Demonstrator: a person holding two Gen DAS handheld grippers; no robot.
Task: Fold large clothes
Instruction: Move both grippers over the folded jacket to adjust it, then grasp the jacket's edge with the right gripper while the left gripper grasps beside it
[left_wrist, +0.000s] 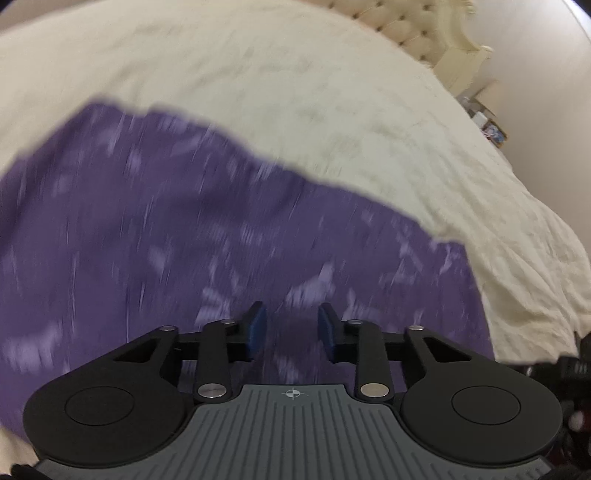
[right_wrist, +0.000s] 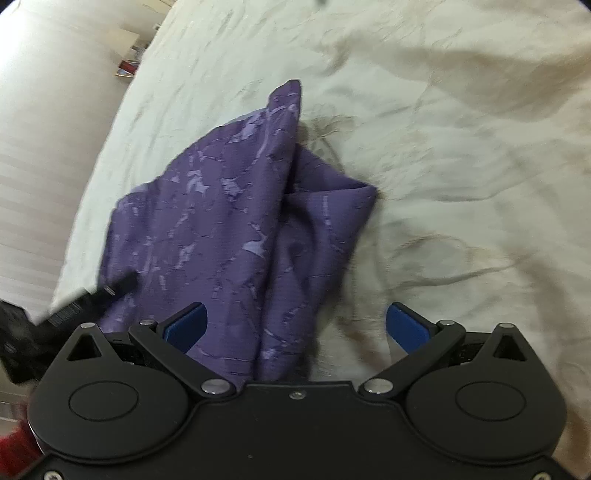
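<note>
A purple patterned garment (left_wrist: 192, 236) lies on a cream bedspread (left_wrist: 258, 85); the left wrist view is motion-blurred. My left gripper (left_wrist: 292, 328) hovers over the cloth with its blue pads a hand's width apart and nothing between them. In the right wrist view the garment (right_wrist: 229, 206) lies bunched with a folded flap at its right side. My right gripper (right_wrist: 295, 325) is wide open above the garment's near edge, gripping nothing. The left gripper (right_wrist: 92, 295) shows as a dark blur at the cloth's left edge.
The bedspread (right_wrist: 443, 147) is wrinkled all around the garment. A tufted cream headboard (left_wrist: 424, 33) stands at the far right of the left wrist view. A wall and small boxes (left_wrist: 487, 125) lie beyond the bed's edge. A pale floor (right_wrist: 44, 147) borders the bed's left side.
</note>
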